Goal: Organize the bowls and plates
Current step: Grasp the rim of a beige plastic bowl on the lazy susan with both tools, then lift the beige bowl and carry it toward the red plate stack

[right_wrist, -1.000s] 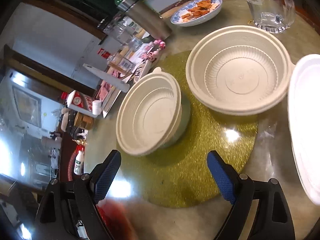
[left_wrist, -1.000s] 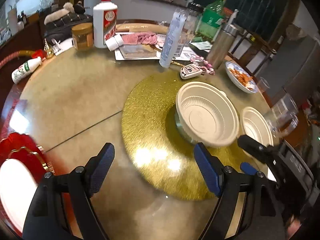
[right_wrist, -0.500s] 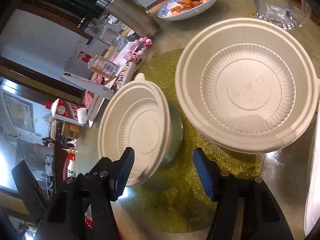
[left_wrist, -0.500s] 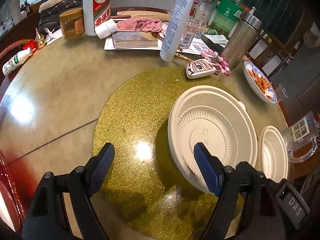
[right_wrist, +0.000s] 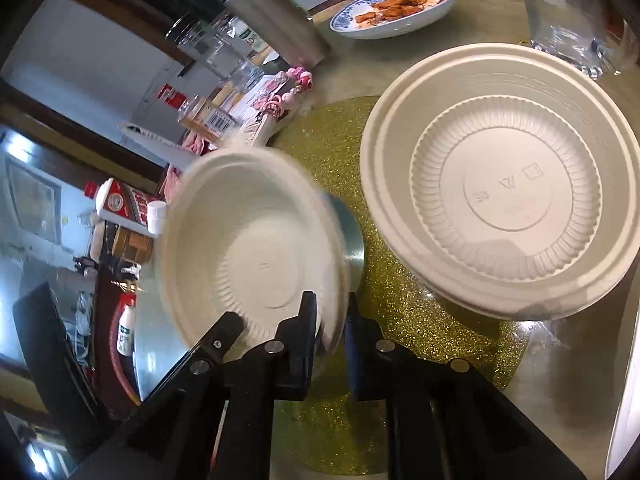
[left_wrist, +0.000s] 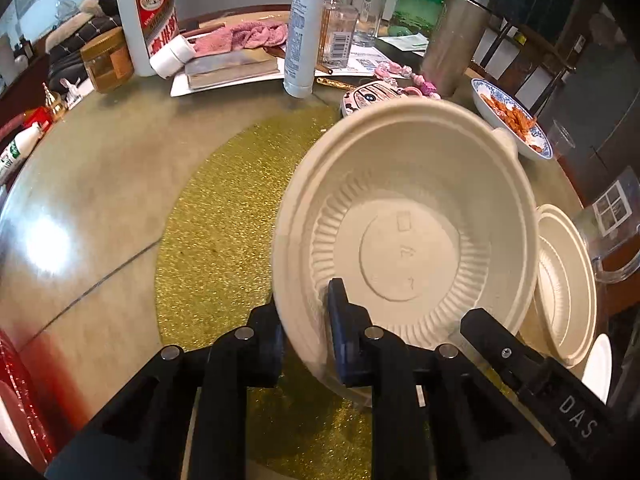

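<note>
matt ribbed pulp-like bowl, glittery gold mat w/ rough sparkle, tabletop showing glossy glare, brushed metal flask, fluffy pink cloth by far edge.

We are seeing a cream-white bowl with a ribbed ring pressed around its flat base, and a second bowl showing the same cream and ribbing. Under them a mat is glittering gold on the beige-grey table. The gripper fingers are showing blue pads on black frames. A dish is wearing a blue-and-white pattern and holding orange food. A cloth is looking pink, and a white bottle is carrying a red label.
</note>
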The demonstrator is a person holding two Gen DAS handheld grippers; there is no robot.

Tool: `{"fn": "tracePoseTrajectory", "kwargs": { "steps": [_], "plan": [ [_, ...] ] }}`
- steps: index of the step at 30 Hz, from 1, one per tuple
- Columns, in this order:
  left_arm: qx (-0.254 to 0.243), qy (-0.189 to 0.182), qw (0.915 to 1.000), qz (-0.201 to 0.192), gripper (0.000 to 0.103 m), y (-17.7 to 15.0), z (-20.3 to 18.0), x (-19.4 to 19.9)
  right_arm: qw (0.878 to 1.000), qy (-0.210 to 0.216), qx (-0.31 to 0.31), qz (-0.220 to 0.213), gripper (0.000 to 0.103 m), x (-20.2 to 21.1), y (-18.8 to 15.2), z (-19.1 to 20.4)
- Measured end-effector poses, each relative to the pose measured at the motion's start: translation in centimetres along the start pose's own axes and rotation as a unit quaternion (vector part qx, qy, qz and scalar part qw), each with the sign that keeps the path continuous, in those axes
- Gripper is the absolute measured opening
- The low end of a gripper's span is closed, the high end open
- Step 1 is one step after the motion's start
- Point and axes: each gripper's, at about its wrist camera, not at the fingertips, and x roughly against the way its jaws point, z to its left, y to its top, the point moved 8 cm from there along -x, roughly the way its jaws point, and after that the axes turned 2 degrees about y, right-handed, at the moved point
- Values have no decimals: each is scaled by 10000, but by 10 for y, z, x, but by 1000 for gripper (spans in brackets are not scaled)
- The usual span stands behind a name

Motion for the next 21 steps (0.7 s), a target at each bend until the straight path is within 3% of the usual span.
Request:
{"fn": "tracePoseTrajectory", "kwargs": {
  "steps": [11, 21],
  "plan": [
    [151, 106, 9995, -273, 17, -20, 16, 36, 9991, 256, 331, 1, 11, 20, -17, 20],
    [496, 184, 9975, -471, 18, -43, 61, 76, 9929, 547, 1047, 122, 11, 36, -55, 64]
  ]
}}
